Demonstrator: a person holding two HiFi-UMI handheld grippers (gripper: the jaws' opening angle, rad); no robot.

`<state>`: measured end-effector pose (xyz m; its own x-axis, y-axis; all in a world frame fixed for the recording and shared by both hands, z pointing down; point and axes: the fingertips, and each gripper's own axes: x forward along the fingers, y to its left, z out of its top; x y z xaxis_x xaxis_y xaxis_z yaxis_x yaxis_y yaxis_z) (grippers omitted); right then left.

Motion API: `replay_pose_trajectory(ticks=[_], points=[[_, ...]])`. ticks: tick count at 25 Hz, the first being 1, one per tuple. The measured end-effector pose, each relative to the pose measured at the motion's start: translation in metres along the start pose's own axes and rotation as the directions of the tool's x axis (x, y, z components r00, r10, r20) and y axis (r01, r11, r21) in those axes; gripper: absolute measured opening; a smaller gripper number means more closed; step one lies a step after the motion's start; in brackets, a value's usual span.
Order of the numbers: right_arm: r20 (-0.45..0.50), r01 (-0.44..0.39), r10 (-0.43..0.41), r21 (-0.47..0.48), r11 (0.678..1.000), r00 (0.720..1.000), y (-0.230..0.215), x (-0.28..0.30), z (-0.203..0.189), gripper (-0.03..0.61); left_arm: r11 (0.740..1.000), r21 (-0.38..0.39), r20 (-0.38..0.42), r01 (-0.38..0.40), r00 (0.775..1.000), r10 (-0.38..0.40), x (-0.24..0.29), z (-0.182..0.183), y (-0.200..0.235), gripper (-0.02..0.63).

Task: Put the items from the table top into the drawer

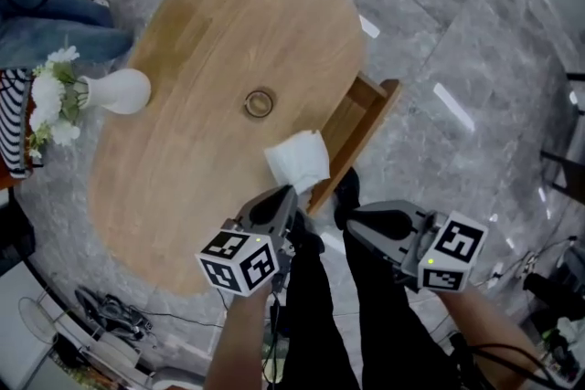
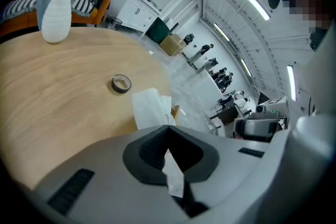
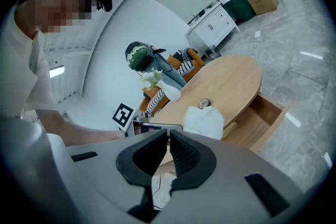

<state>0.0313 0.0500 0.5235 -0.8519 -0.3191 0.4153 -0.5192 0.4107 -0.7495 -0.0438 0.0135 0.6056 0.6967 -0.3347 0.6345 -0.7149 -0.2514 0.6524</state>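
A white tissue packet (image 1: 299,160) hangs over the table's near edge beside the open wooden drawer (image 1: 361,119). My left gripper (image 1: 285,192) is shut on its near end; in the left gripper view (image 2: 168,127) the packet (image 2: 149,107) runs out ahead of the closed jaws. A roll of tape (image 1: 260,102) lies flat in the middle of the oval wooden table (image 1: 210,23). My right gripper (image 1: 352,228) is off the table, level with the drawer's front, with its jaws together and nothing between them (image 3: 169,131). The right gripper view shows the packet (image 3: 203,120) and the drawer (image 3: 262,115) ahead.
A white vase (image 1: 114,91) with white flowers stands at the table's left side. A person in jeans sits at the top left by an orange sofa with striped cushions. Cables and a fan lie on the grey marble floor at the bottom left. The holder's dark-trousered legs stand below the grippers.
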Motion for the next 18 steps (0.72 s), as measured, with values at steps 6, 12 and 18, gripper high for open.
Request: replay_pose_trajectory(ticks=[6,12,18], points=[[0.030,0.024,-0.025,0.028,0.999,0.999,-0.012,-0.016,-0.007,0.041,0.997,0.056,-0.076,0.044,0.996,-0.040,0.030,-0.018,-0.024,0.000],[0.054,0.051,-0.054,0.059,0.997,0.997,-0.026,-0.032,-0.013,0.041,0.984,0.160,-0.176,0.081,0.983,-0.053,0.053,-0.027,-0.031,0.000],[0.082,0.069,-0.076,0.082,0.994,0.994,-0.038,-0.043,-0.014,0.041,0.951,0.283,-0.298,0.125,0.954,-0.037,0.071,-0.035,-0.025,0.000]])
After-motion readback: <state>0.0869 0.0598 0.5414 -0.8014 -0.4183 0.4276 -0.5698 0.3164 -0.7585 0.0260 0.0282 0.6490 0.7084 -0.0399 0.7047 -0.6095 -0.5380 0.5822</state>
